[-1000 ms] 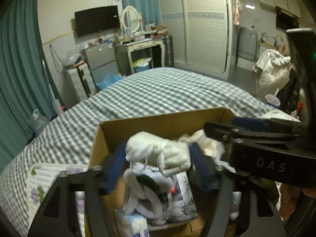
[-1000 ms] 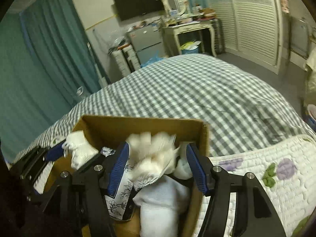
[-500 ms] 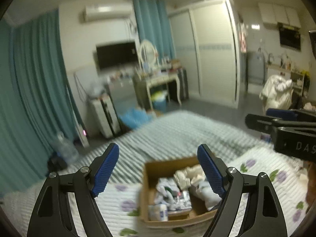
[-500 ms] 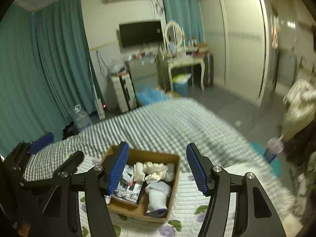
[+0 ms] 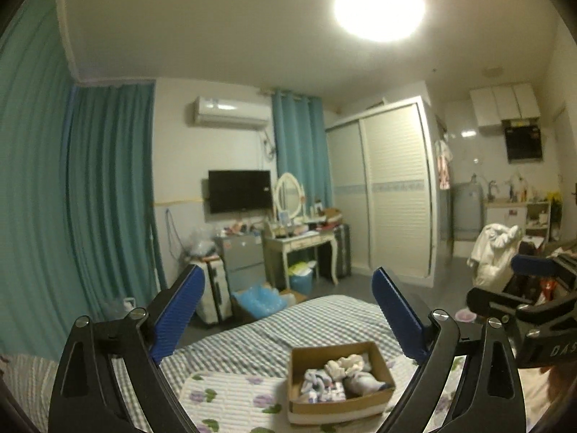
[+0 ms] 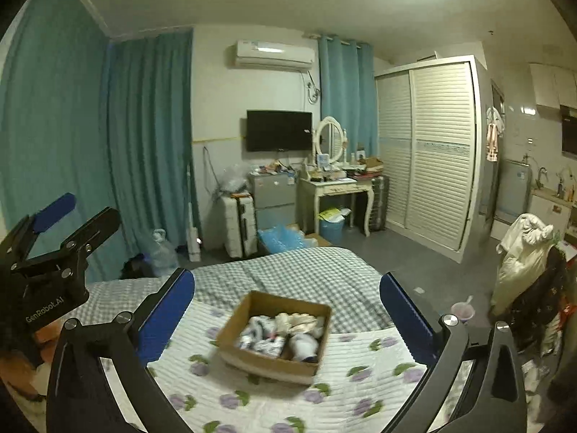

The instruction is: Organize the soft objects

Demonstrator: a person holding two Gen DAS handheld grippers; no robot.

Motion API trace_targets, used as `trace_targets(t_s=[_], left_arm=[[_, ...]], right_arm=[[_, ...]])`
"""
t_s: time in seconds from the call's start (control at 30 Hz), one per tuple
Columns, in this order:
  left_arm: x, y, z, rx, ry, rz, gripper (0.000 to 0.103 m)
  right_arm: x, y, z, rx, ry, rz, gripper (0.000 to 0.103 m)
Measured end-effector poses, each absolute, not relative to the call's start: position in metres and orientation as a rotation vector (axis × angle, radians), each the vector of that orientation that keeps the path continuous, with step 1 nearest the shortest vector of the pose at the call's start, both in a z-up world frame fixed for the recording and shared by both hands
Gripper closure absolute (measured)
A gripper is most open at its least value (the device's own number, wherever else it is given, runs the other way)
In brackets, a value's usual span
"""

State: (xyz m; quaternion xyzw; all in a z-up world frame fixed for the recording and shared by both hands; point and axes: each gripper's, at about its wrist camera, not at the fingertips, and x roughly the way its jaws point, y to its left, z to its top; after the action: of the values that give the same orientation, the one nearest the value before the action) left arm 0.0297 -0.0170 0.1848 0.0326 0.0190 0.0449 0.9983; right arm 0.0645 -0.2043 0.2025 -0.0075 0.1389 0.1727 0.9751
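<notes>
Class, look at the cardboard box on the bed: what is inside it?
The cardboard box holds a heap of white and patterned soft things. Anything beneath that heap, and the box's floor, is covered.

Wall television beside oval mirror, dressing table, louvred wardrobe, teal curtains, air conditioner.

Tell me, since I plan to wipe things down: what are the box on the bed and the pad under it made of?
The cardboard box looks like plain brown corrugated card, matte, with raw cut edges. The quilted pad seems to be white stitched fabric printed with purple flowers; its ribbed rows suggest soft padding, though the fibre cannot be told.
</notes>
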Motion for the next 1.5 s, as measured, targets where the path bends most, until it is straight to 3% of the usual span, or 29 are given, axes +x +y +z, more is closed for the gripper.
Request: trace_targets(t_s=[0.27, 0.53, 0.7, 1.5], left_arm=[[0.023, -0.008, 0.114, 0.094, 0.114, 0.068, 0.007], [0.064, 0.009, 0.035, 0.058, 0.247, 0.09, 0.007], [0.071, 0.008, 0.011, 0.056, 0.304, 0.075, 0.007], [0.067, 0.015, 0.001, -0.013, 0.331, 0.042, 0.007]], right_arm=[[0.031, -0.19, 0.128, 0.025, 0.191, 0.321, 0.0], [0.072, -0.173, 0.034, 0.042, 0.33, 0.286, 0.0], [0.09, -0.172, 0.006, 0.028, 0.389, 0.27, 0.0], [0.089, -0.175, 0.0, 0.018, 0.411, 0.24, 0.0]])
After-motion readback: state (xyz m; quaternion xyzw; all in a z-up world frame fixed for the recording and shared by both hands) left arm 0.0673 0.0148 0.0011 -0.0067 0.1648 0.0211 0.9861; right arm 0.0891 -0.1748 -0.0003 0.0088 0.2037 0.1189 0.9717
